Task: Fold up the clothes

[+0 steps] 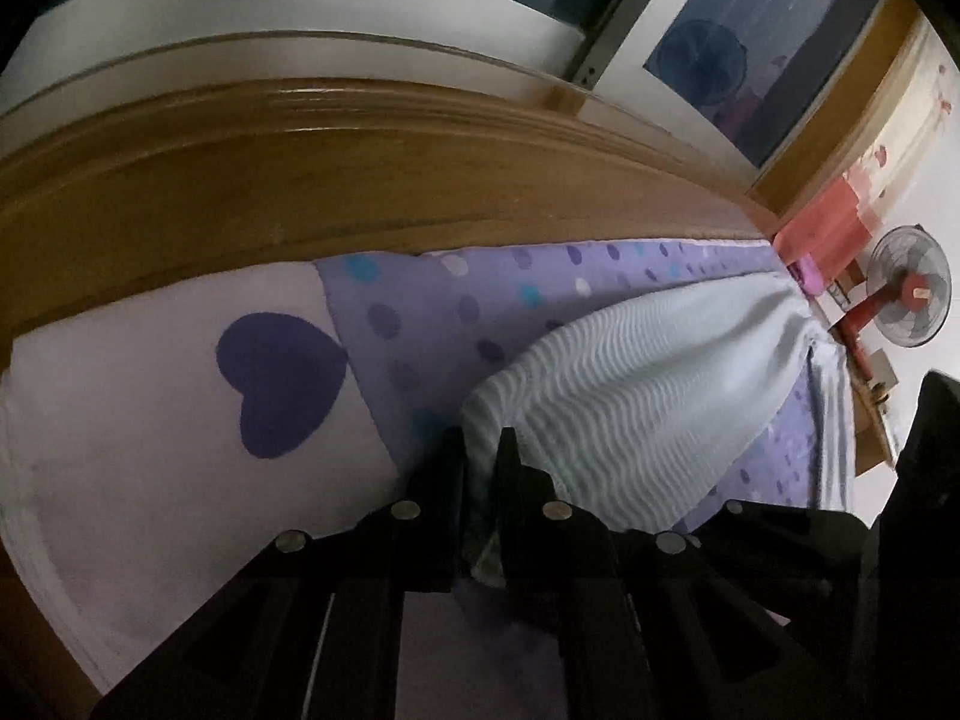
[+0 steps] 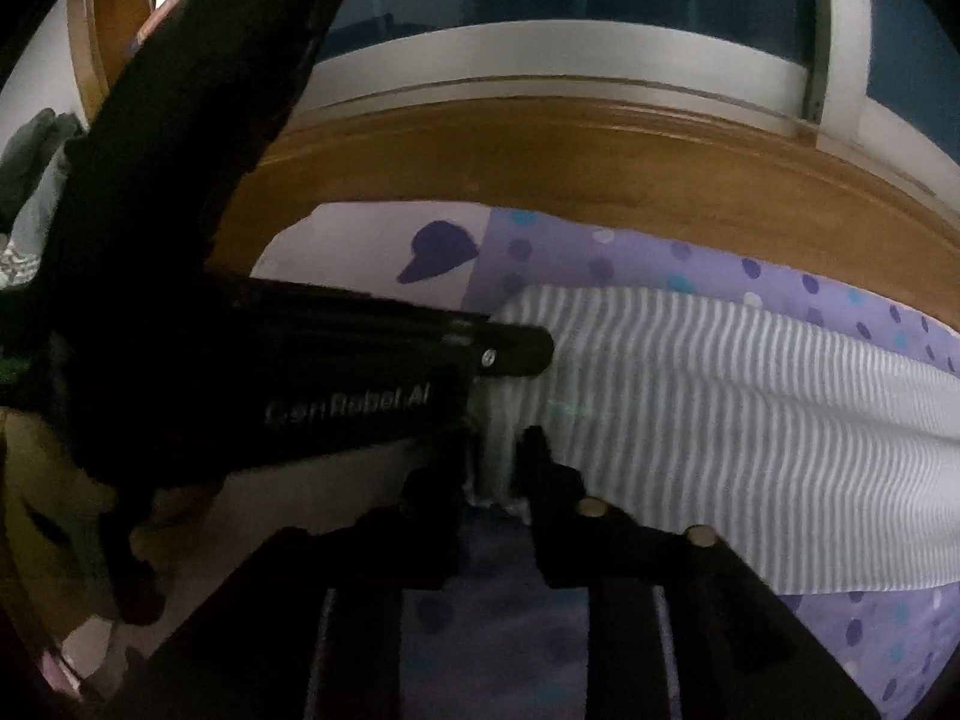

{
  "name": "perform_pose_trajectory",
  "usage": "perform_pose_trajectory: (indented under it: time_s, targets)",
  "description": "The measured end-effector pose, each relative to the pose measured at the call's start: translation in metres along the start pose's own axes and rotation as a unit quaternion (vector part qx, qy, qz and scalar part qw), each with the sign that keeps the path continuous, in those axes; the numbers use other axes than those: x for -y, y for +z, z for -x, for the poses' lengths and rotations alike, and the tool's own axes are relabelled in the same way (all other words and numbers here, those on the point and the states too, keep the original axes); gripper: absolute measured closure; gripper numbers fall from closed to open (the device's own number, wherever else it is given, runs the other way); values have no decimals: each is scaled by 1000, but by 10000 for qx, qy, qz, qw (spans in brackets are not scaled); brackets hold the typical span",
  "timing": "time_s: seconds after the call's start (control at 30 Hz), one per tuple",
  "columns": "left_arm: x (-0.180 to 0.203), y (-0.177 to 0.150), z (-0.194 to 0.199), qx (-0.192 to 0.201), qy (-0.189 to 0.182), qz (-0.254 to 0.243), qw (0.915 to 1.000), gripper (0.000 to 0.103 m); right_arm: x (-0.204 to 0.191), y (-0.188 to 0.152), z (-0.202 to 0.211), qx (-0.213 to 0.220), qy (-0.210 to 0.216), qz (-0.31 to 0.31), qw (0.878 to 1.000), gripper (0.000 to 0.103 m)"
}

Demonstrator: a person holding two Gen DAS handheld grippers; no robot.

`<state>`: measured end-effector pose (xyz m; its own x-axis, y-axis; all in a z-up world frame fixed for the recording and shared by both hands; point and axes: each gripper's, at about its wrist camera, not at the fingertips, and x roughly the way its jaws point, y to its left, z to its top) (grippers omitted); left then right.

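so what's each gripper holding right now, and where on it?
Both hold the white ribbed garment. The left gripper is shut on its edge near a corner; the right gripper is shut on a bunched bit of its near edge, close beside the left.

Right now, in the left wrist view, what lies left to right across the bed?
White pillow with its purple heart → dotted purple sheet → ribbed white garment pinched in the left gripper → standing fan.
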<state>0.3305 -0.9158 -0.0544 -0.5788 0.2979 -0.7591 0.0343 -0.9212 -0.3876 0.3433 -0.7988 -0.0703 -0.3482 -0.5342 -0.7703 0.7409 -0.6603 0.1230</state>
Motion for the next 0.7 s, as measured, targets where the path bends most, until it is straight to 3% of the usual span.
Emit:
perform_pose_trajectory:
  time_s: [0.17, 0.27, 0.47, 0.7]
  targets:
    - [0, -6, 17, -59, 191, 65, 9998, 89, 15, -19, 38, 70, -98, -249, 9996, 58]
    - [6, -13, 33, -42, 435, 97, 9990, 82, 24, -31, 62, 125, -171, -408, 9989, 50]
    - [40, -34, 58, 63, 613, -47, 9981, 75, 42, -55, 110, 236, -316, -726, 9966, 48]
    - [106, -55, 41, -80, 512, -309, 9982, 74, 87, -95, 165, 371, -546, -1247, 9900, 48]
